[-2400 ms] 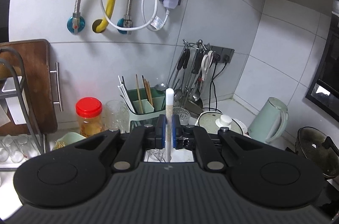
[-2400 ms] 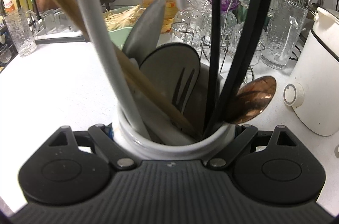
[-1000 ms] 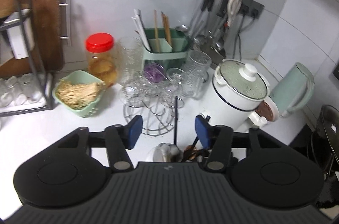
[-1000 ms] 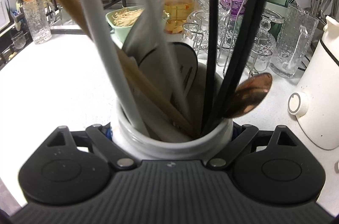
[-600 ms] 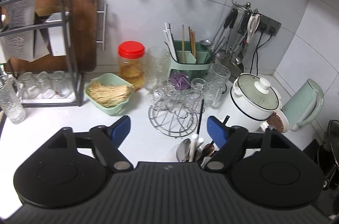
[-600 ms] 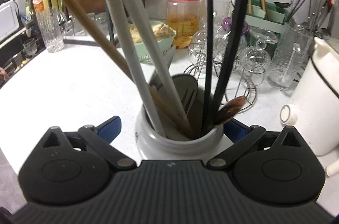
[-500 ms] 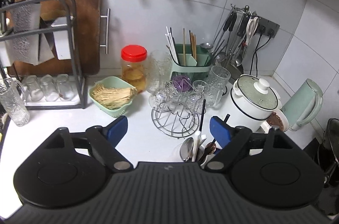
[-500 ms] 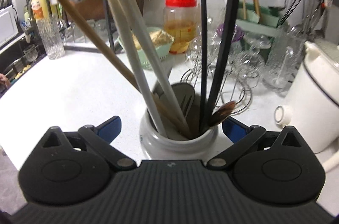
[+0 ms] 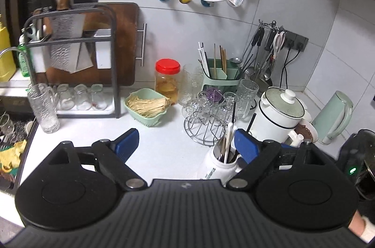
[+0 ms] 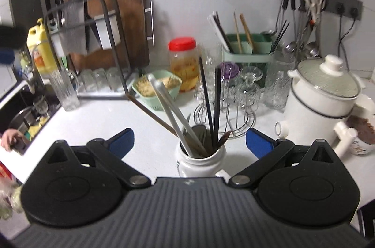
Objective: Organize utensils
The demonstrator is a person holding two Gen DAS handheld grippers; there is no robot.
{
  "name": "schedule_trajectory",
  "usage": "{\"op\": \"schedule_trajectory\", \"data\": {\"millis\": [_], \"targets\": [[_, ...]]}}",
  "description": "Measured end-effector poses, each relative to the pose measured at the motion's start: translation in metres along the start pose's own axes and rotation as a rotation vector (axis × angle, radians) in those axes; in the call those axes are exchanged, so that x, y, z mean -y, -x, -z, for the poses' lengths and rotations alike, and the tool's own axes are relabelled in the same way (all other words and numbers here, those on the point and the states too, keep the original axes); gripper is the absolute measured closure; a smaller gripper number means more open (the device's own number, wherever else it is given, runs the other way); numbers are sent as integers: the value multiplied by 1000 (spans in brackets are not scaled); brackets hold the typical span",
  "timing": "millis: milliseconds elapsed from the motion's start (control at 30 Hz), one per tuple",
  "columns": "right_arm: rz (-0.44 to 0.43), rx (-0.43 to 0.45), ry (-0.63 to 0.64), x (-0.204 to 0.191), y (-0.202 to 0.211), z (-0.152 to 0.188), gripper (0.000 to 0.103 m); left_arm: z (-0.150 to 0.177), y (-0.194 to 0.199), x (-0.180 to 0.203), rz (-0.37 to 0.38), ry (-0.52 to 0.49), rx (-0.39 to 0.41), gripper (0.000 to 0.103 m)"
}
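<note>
A white ceramic utensil jar (image 10: 201, 163) stands on the white counter (image 10: 105, 121). It holds white-handled, wooden-handled and black-handled utensils (image 10: 173, 116) and a copper spoon. My right gripper (image 10: 189, 140) hovers above and behind the jar, its blue pads (image 10: 121, 139) spread far from the jar's sides. In the left wrist view the same jar (image 9: 216, 169) sits low and right of centre, close to the right blue pad. My left gripper (image 9: 186, 143) is open with nothing between its fingers.
Behind the jar stand a wire rack of glasses (image 9: 207, 128), a white lidded cooker (image 9: 279, 116), a green kettle (image 9: 335, 116), a green chopstick caddy (image 9: 220, 81), a red-lidded jar (image 9: 167, 81) and a green basket (image 9: 147, 107). A knife rack (image 9: 70, 55) and sink (image 10: 23, 116) are left.
The left gripper let go of the white-handled utensil, which now stands in the jar, then opened and drew back upward. The right gripper opened off the jar and rose away from it.
</note>
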State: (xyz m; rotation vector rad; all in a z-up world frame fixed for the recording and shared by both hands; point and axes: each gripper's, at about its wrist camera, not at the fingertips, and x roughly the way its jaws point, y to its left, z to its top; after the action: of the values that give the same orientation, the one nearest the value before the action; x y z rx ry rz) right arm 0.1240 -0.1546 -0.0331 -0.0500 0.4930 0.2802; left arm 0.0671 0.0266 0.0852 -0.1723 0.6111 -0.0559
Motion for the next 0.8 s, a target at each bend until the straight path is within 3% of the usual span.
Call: {"op": "schedule_trajectory", "data": {"millis": [433,800], "targets": [[38,84,-56,-27,101,5,0,41,45,-19,-28,10,-14,6],[46,89,-91,-34,143,22,0,72,63,-19,-26,13,-33,5]]}}
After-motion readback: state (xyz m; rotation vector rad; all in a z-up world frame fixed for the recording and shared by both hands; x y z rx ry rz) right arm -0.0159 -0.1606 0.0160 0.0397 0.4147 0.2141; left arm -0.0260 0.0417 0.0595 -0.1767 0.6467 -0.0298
